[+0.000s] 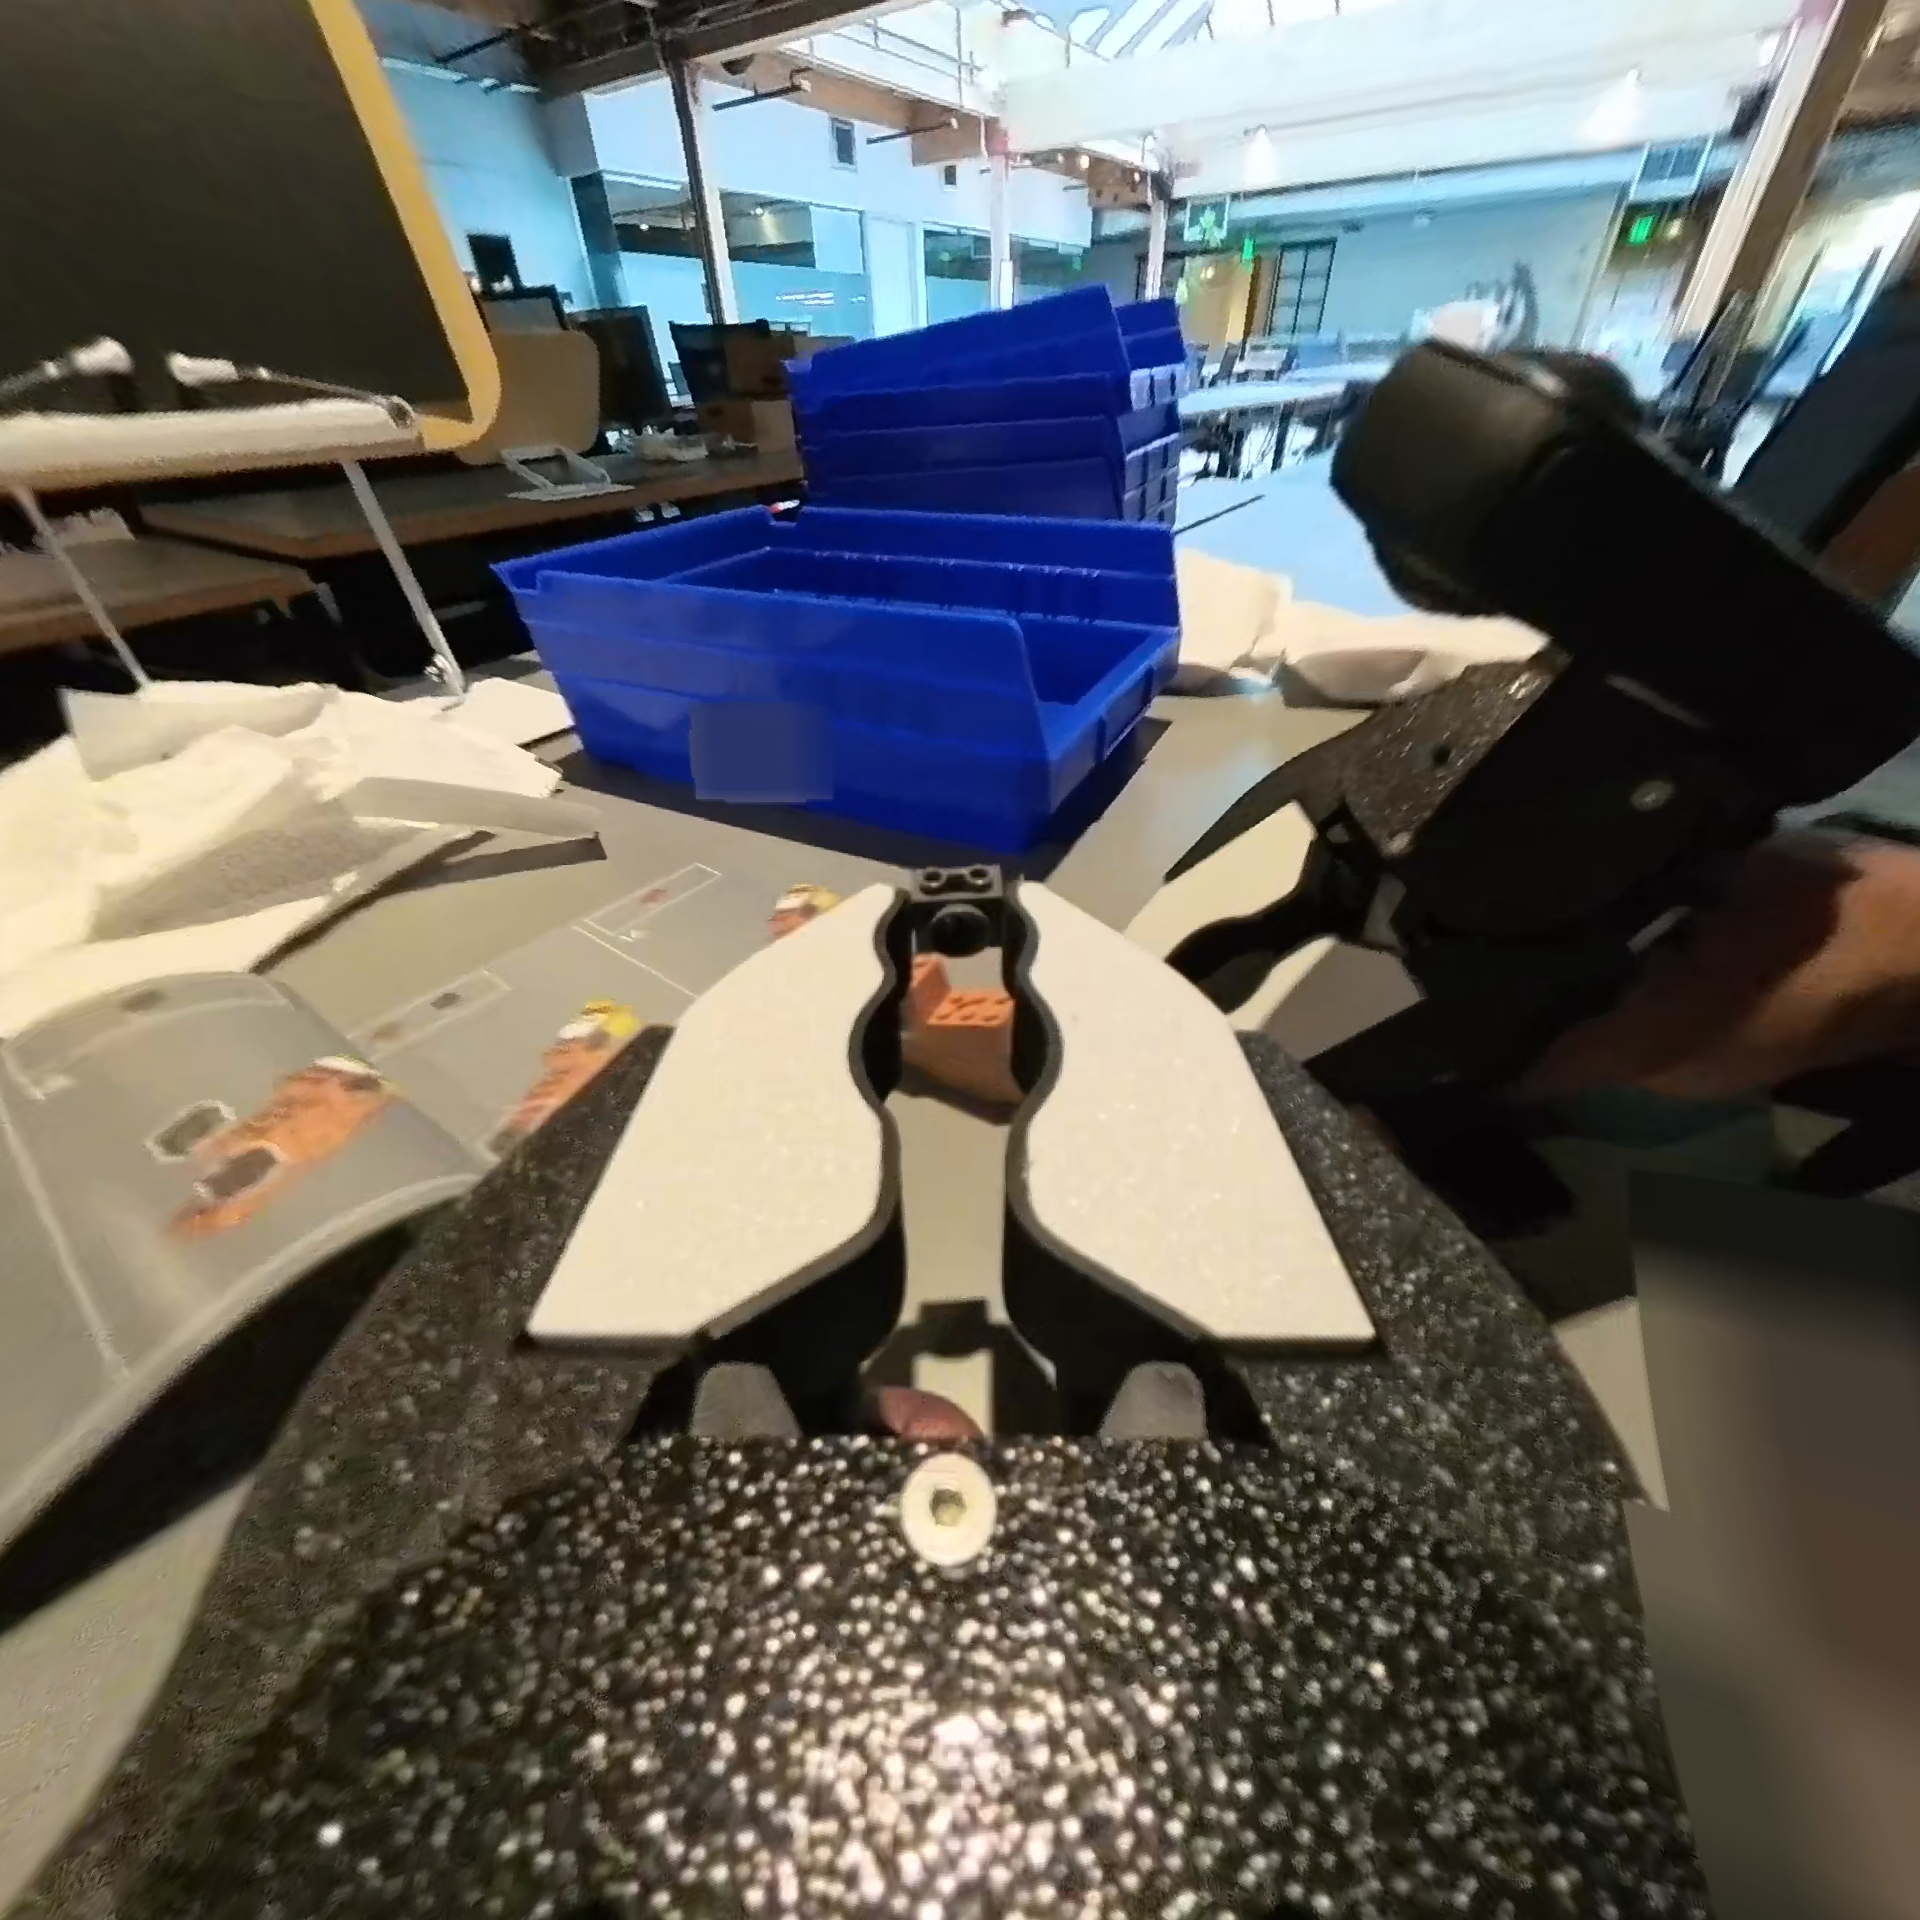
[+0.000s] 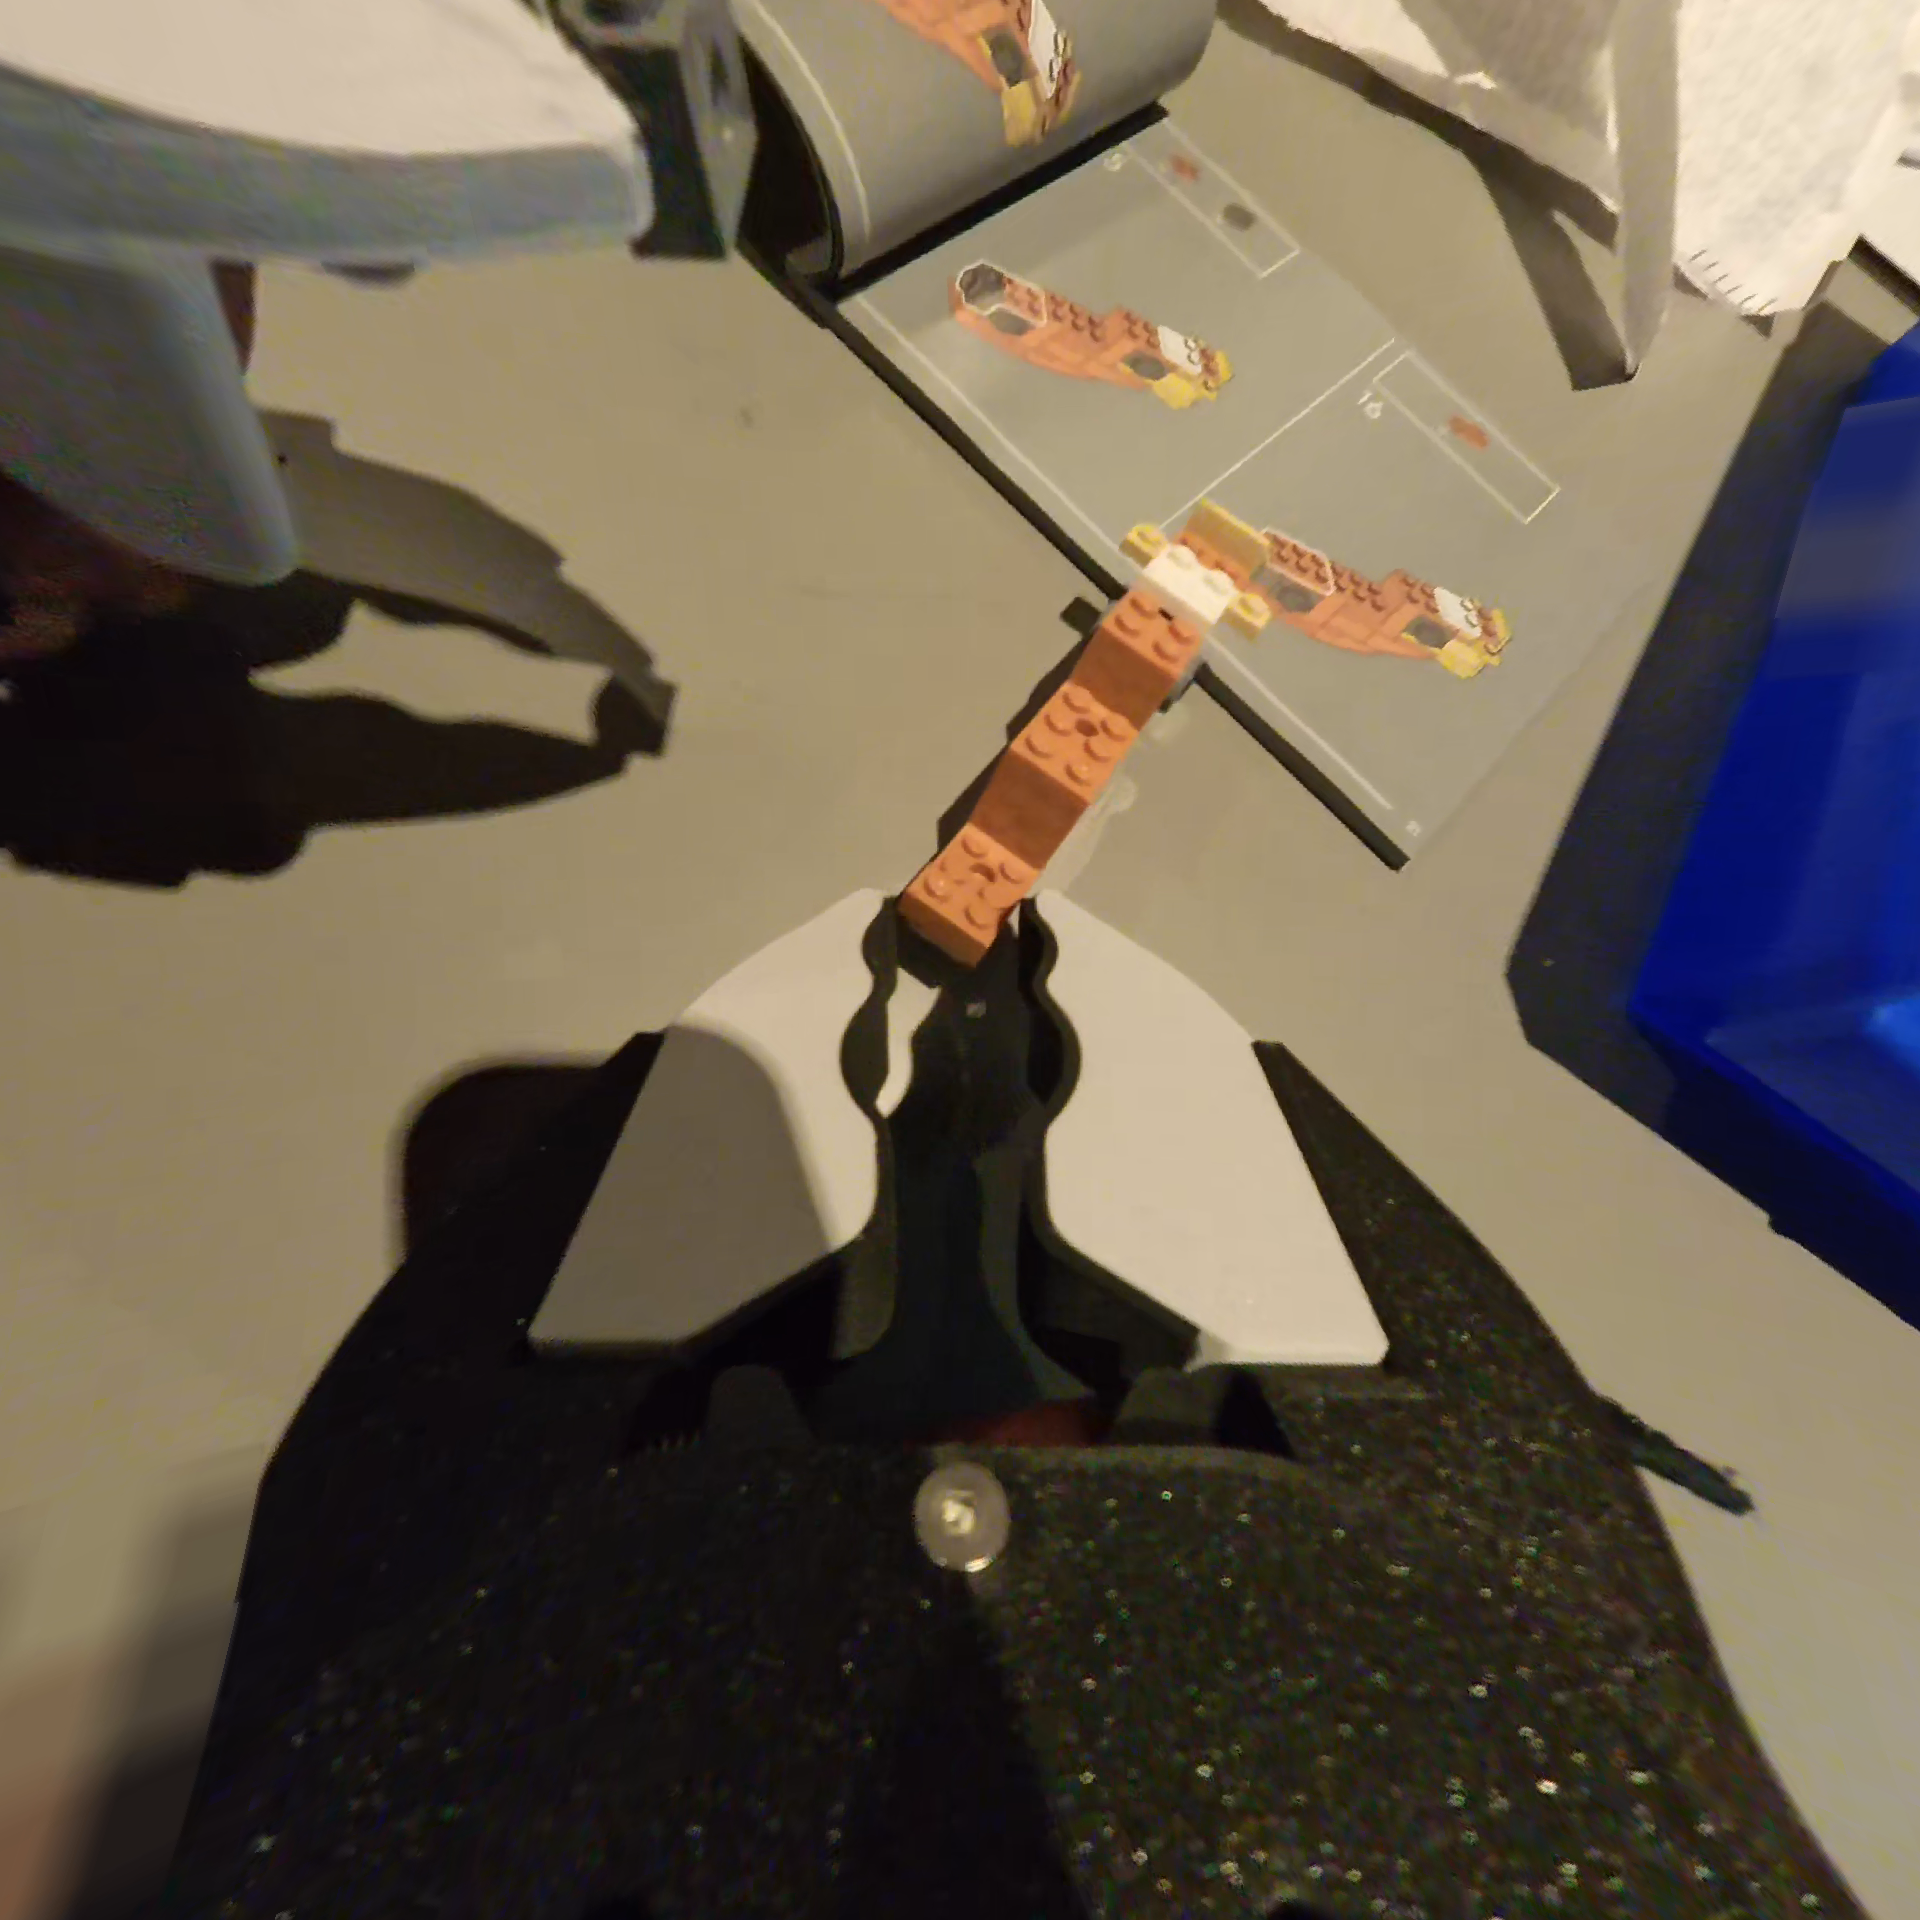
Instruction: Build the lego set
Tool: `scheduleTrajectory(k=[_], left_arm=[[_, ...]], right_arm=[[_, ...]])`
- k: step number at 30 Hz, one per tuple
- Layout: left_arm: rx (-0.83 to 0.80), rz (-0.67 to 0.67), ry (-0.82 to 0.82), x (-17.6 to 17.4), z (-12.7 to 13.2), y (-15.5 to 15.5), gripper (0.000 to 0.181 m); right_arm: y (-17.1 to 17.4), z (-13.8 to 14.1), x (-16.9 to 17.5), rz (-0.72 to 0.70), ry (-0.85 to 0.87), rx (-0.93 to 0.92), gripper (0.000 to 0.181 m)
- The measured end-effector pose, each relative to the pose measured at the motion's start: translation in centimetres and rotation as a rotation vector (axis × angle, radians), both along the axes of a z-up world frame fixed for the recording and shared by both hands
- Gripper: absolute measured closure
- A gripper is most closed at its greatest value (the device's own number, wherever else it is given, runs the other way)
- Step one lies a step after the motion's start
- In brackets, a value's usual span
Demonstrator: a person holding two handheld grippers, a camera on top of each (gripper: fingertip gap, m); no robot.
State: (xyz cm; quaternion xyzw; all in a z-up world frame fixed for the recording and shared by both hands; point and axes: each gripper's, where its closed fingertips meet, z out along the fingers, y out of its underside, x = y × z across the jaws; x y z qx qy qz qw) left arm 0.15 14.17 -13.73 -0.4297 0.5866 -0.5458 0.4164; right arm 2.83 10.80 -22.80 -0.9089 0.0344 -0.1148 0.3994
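Clamped between the left gripper's fingers is a small black brick, pinched at the very tips with its top studs clear above them. Just beyond and below it, in the left wrist view, shows an orange stepped piece that I take to be the orange assembly, a stepped run of orange bricks capped by a white brick at its far end. The right gripper has its fingers closed on the near end of that assembly, which seems to be held above the grey table rather than resting on it. Beside the assembly's far end lies the open instruction booklet, and past the booklet, well apart from the assembly, sits a blue bin. The step in hand looks like seating the black brick on the assembly. To do it well, brace the assembly steady, since a long lever held only at one end will twist under pressure; line studs up squarely first, then press straight down close to the right fingers' hold, checking orientation against the booklet.
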Motion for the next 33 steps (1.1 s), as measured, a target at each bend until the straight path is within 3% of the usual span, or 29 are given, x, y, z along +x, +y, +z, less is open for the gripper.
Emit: scheduleTrajectory(k=[11, 18, 33], left_arm=[[-0.536, -0.134, 0.181, -0.3, -0.8, -5.2, 0.166], [-0.630, -0.163, 0.317, 1.1, -2.4, -7.9, 0.166], [-0.778, -0.055, 0.342, 1.9, -3.0, -8.1, 0.166]], right_arm=[[-3.8, 2.8, -1.3, 0.100, 0.019, 0.207, 0.163], [-6.1, 4.1, -0.5, 0.063, 0.031, 0.303, 0.165], [-5.8, 5.3, -0.5, 0.016, 0.030, 0.397, 0.165]])
